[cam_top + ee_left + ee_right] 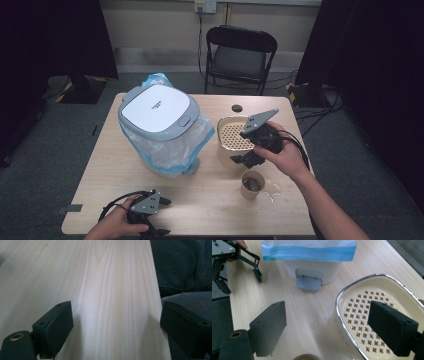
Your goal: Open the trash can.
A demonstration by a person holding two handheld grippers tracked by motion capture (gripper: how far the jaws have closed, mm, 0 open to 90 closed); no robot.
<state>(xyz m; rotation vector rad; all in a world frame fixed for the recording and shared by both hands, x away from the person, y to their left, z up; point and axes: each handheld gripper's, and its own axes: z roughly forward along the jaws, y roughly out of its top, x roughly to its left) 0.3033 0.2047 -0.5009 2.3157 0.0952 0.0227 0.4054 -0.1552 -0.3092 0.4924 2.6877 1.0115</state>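
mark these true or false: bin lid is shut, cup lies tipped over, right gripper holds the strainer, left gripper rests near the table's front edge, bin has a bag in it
1. The bin lid is shut. True.
2. The cup lies tipped over. False: it stands upright.
3. The right gripper holds the strainer. False: its fingers are open, above the strainer, gripping nothing.
4. The left gripper rests near the table front edge. True.
5. The bin has a bag in it. True.
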